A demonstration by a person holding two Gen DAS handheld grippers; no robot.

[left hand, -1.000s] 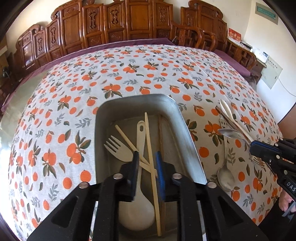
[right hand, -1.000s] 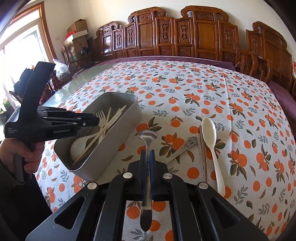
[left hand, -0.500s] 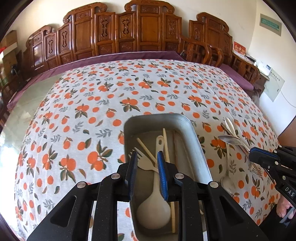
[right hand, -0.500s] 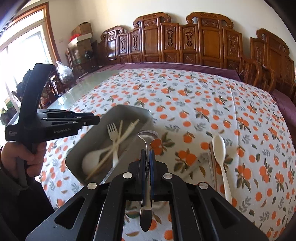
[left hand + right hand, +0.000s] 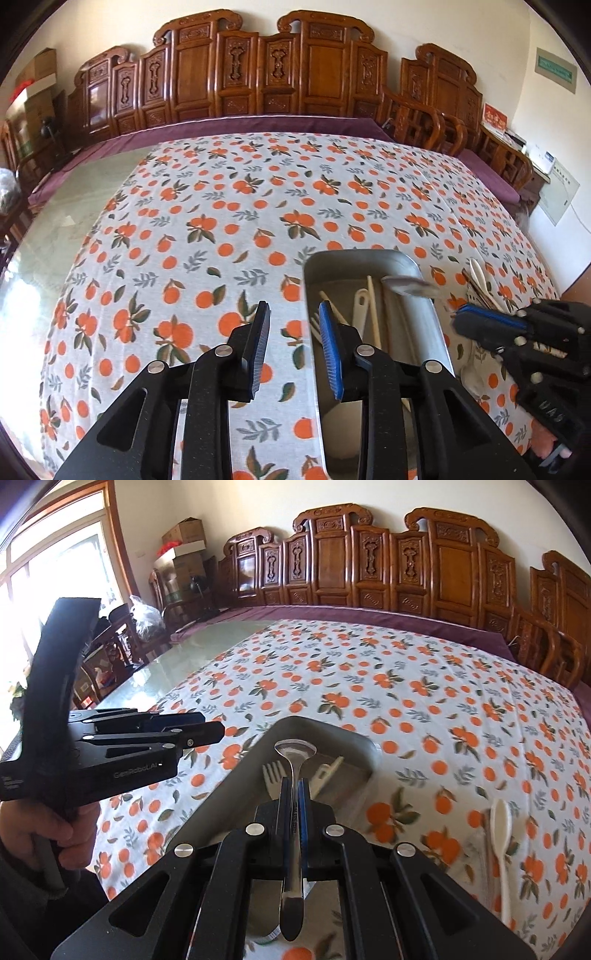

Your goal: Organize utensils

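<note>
While my right gripper (image 5: 292, 794) clamps the metal spoon (image 5: 293, 760) by its handle, the bowl pokes forward along the fingers and hangs over the steel tray (image 5: 354, 738). The spoon's long axis runs roughly along the tray's length, so I judge a lowering and a release will lay it in beside the white fork (image 5: 272, 775), the white ladle (image 5: 360, 306) and the chopsticks (image 5: 373, 310). My left gripper (image 5: 291, 347) sits just beside the tray's near wall, jaws opening with nothing between them. A white spoon (image 5: 500, 823) lies out on the orange-print tablecloth (image 5: 221, 221), nearer my right hand. Carved wooden chairs (image 5: 258, 74) line the far wall.
</note>
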